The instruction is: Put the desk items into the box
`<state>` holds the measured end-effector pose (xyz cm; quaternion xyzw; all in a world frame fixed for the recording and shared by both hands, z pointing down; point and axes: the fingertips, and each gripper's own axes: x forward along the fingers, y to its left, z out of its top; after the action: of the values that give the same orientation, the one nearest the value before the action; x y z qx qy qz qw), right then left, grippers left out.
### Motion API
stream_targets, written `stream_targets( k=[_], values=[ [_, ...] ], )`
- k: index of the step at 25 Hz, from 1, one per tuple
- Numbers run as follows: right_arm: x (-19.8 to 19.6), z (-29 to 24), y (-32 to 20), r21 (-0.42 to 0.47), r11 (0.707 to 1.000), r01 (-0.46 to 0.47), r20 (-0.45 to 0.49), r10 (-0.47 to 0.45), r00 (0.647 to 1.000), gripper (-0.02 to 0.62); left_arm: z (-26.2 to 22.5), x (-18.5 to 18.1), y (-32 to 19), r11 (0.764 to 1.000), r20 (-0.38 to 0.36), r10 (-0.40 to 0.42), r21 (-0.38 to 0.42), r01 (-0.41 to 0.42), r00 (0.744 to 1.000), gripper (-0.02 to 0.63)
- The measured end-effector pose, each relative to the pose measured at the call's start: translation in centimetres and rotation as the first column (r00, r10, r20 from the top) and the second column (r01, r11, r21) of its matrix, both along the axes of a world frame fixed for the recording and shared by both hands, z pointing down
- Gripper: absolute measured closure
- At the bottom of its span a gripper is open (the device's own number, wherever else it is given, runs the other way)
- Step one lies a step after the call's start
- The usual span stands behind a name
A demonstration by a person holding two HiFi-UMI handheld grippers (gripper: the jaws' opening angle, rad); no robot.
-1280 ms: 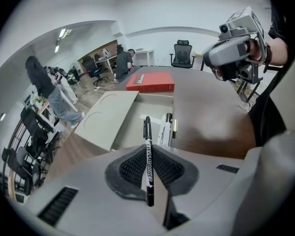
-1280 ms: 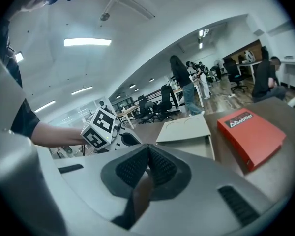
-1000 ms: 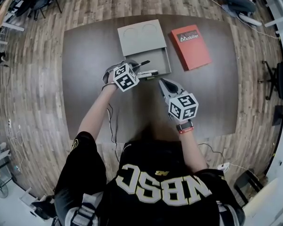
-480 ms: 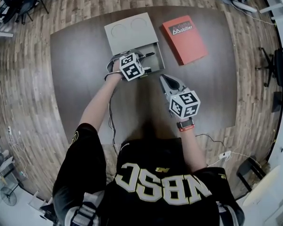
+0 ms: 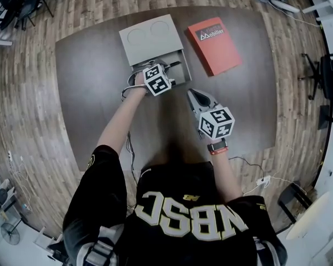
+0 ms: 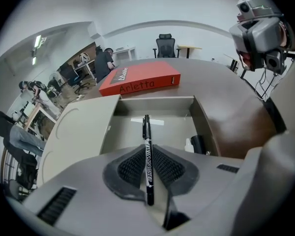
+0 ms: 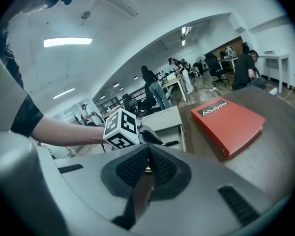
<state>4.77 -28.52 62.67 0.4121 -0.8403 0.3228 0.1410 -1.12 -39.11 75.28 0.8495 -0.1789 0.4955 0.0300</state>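
Here, the left gripper is clamping a black marker over the open box near the far edge of the tabletop; the right gripper, jaws together and empty, is hovering mid-tabletop.

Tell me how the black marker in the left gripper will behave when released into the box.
The marker looks stiff and light: it juts straight from the left gripper without sagging. Its round barrel would probably roll on the flat floor of the box, though its cap clip may stop it.
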Motion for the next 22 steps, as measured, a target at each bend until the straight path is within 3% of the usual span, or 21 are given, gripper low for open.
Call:
stream_targets(
  k=[6, 13, 18, 22],
  values=[
    [-0.4, -0.3, 0.3, -0.001, 1.000, 0.013, 0.036, -0.013, 0.999, 0.586, -1.6, -0.5, 0.1, 0.997, -0.044, -0.079, 0.003, 0.079, 0.996, 0.518],
    [-0.1, -2.2, 0.6, 0.053, 0.998, 0.023, 0.033, -0.025, 0.999, 0.586, -7.2, -1.6, 2.4, 0.975, -0.149, -0.208, 0.047, 0.218, 0.967, 0.520],
    [0.8, -5.1, 0.1, 0.140, 0.990, 0.000, -0.006, 0.001, 1.000, 0.580, -12.7, -2.8, 5.2, 0.938, -0.280, -0.310, 0.064, 0.340, 0.909, 0.522],
    [1.1, -7.3, 0.5, 0.188, 0.982, 0.009, 0.016, -0.012, 1.000, 0.580, -16.0, -3.6, 7.2, 0.901, -0.367, -0.368, 0.087, 0.426, 0.854, 0.528]
  ],
)
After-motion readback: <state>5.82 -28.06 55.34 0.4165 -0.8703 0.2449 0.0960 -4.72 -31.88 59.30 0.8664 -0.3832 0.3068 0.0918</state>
